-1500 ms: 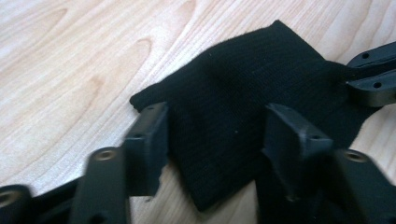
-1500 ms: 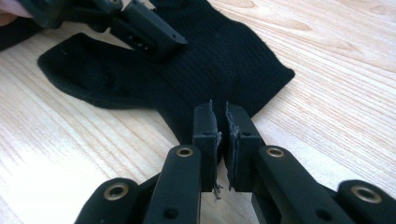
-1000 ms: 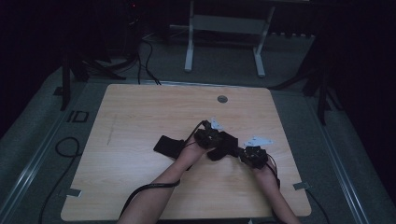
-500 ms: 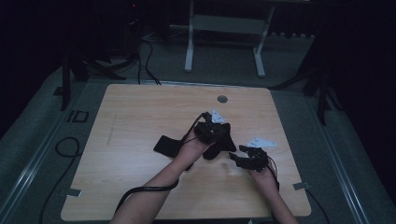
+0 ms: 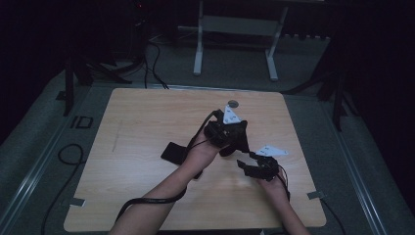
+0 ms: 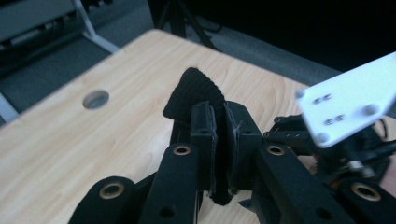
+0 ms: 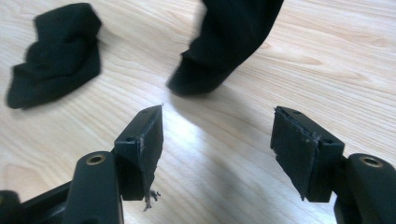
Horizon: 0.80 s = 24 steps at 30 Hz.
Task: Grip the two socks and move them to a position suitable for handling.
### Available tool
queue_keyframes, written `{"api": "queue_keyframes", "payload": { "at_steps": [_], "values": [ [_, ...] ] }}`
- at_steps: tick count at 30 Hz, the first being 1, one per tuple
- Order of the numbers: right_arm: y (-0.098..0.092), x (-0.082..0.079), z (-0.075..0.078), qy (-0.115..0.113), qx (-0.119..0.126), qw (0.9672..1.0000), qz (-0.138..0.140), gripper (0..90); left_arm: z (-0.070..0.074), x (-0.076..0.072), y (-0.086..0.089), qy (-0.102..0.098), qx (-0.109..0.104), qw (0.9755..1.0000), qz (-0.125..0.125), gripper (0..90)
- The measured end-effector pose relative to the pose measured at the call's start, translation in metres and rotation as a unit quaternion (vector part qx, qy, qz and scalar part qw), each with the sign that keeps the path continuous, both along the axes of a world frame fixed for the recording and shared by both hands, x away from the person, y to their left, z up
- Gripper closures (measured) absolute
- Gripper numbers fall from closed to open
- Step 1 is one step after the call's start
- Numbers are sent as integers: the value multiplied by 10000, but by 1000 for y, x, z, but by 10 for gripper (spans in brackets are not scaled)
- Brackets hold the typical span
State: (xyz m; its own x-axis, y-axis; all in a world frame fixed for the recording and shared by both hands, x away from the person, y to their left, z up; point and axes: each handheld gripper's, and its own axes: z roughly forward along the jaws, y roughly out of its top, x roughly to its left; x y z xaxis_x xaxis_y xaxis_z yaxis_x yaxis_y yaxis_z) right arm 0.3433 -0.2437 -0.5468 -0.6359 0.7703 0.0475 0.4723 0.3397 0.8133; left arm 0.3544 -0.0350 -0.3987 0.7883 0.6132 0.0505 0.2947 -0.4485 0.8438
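Nearest the person, the right gripper [image 5: 243, 164] sits low over the front right part of the wooden desk [image 5: 147, 117], its grey three-cornered plate showing pale on top. In the right gripper view its jaws have just been opening and stand wide apart with bare desk between them; nothing is pinched. Just beyond it, the left gripper [image 5: 234, 147] is raised above the desk, the left hand [image 5: 200, 152] wrapped round its body and a cable trailing back along the forearm. Its jaws are clamped on a black sock [image 6: 196, 95]: the left gripper view shows the ribbed knit squeezed between the two pads, with a rounded end standing up above them. In the right gripper view the rest of that sock [image 7: 229, 42] hangs down, its lower tip close to or on the wood; contact cannot be told. To the left of the held sock, a second black sock [image 5: 173, 152] lies folded flat on the desk, well apart from both grippers. Farther back, near the far edge of the desk, is a small round cable hole [image 5: 233, 103]. Beyond the desk stands a pale metal frame [image 5: 235, 29] on the grey floor. On the floor at the desk's left, dark marks reading "ID" [image 5: 81, 122] can be made out.
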Motion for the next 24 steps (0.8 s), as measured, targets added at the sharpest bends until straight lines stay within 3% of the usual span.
{"api": "queue_keyframes", "payload": {
  "at_steps": [6, 13, 16, 17, 19, 20, 21, 22, 24],
  "values": [
    [-10, 6, 0, -23, -24, 9997, -227, 341, 19, -15, -3, -190, 4, 9996, -202, 836],
    [-35, 12, 4, -97, 83, 9977, -666, 342, 27, -32, -2, -326, 48, 9983, -484, 836],
    [-42, 16, 2, -1, 209, 9977, -642, 342, 28, -39, -1, -382, 33, 9975, -587, 835],
    [-41, 17, 1, 19, 294, 9984, -484, 344, 28, -41, 0, -351, 5, 9974, -630, 836],
    [-38, 18, -1, 65, 342, 9992, -205, 449, 27, -44, 2, -418, 33, 9973, -610, 835],
    [-38, 18, -1, 65, 342, 9992, -205, 449, 27, -44, 2, -418, 33, 9973, -610, 835],
    [-35, 18, -1, 109, 402, 9991, 46, 541, 26, -46, 6, -419, 84, 9973, -594, 835],
    [-29, 13, 0, -48, 173, 9996, 211, 751, 26, -47, 8, -433, 96, 9974, -569, 835],
    [-26, 10, 1, -47, 26, 9995, 308, 876, 24, -49, 16, -415, 82, 9978, -515, 835]
  ]
}}
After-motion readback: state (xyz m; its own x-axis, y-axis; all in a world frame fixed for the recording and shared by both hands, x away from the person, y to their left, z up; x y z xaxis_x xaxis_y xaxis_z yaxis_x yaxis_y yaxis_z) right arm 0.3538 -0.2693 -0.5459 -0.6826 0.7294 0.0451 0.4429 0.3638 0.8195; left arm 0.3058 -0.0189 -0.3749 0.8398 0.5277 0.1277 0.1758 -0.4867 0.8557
